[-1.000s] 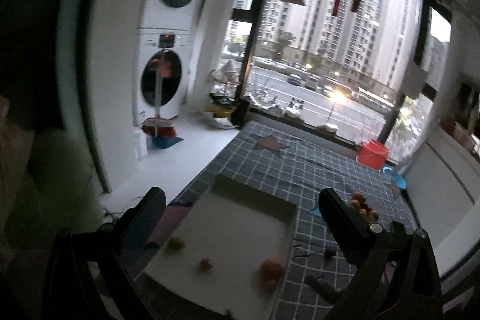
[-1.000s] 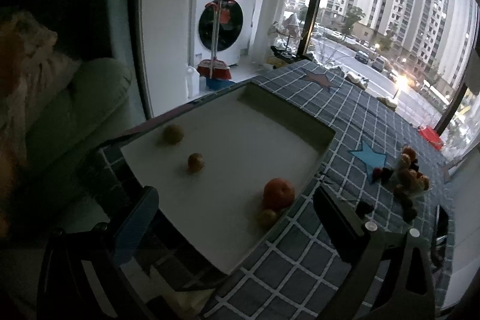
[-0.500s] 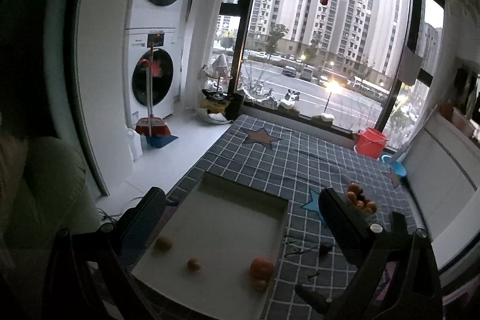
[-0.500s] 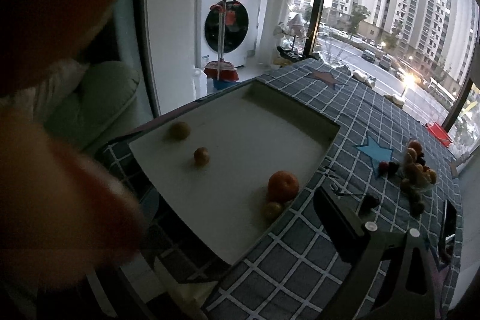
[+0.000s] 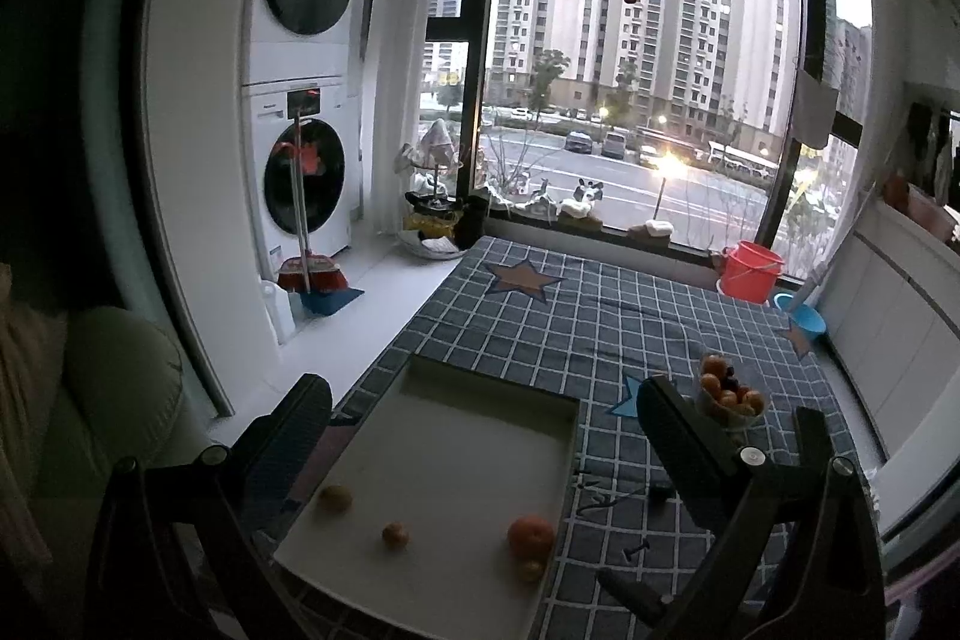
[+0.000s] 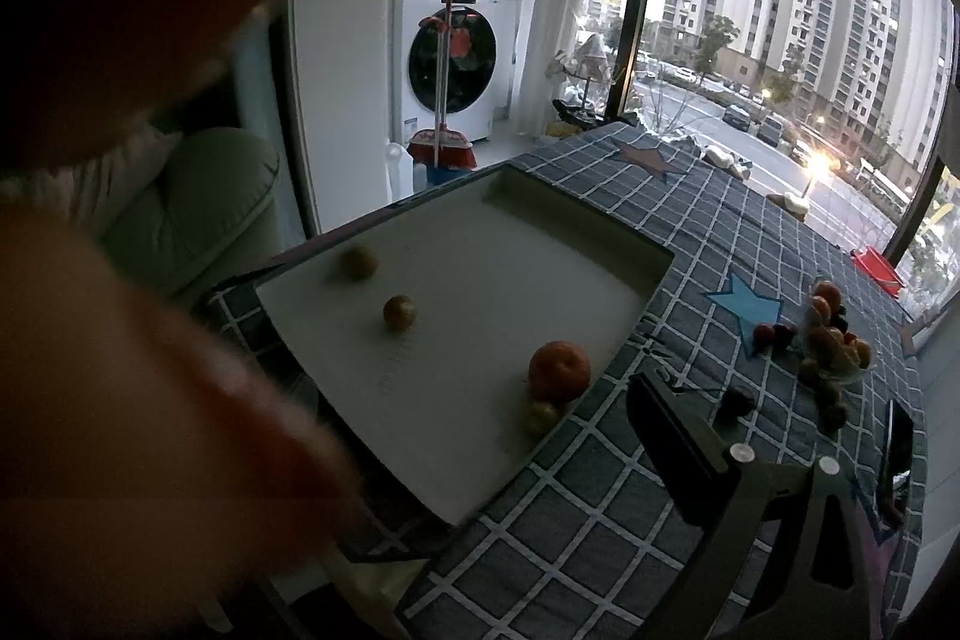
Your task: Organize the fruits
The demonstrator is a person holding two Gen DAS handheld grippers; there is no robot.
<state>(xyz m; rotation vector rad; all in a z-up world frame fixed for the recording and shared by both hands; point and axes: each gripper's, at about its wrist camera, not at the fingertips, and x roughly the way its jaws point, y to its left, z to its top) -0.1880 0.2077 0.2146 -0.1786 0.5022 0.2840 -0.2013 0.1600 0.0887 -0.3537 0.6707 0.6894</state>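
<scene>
On the checked tablecloth (image 5: pixel 600 334) lies a shallow white tray (image 5: pixel 480 436), and every place below is told from that tray. Four fruits sit on its floor: an orange (image 5: pixel 530 536) against the right rim at the near end, a small yellowish fruit (image 5: pixel 531 570) touching the orange on its near side, a small brown fruit (image 5: pixel 395 535) near the middle of the near end, and another small fruit (image 5: pixel 335 498) toward the left rim. Well to the right of the tray, beyond a blue star in the cloth, stands a glass bowl (image 5: pixel 729 415) heaped with mixed fruit, with a few dark loose fruits (image 6: pixel 771 334) beside it on the cloth.

The left gripper (image 5: pixel 480 430) hangs above the tray's near end with its jaws spread wide and nothing between them. The right gripper (image 6: pixel 678 436) shows only one finger; a large blurred reddish shape, close to the lens, hides the other side, so I cannot tell how its jaws stand.

The orange looks firm, round and fairly light; its peel should give some grip, but it will likely roll on the smooth tray floor if nudged. I would close across its widest part from above, gently, since the small fruit pressed against it may be pushed away. The smaller fruits are probably softer and bruise easily, so a light squeeze suits them.

The tray's raised right rim stands close to the orange and leaves little room for a finger on that side. Small dark bits (image 5: pixel 636 553) lie on the cloth just right of the tray.
</scene>
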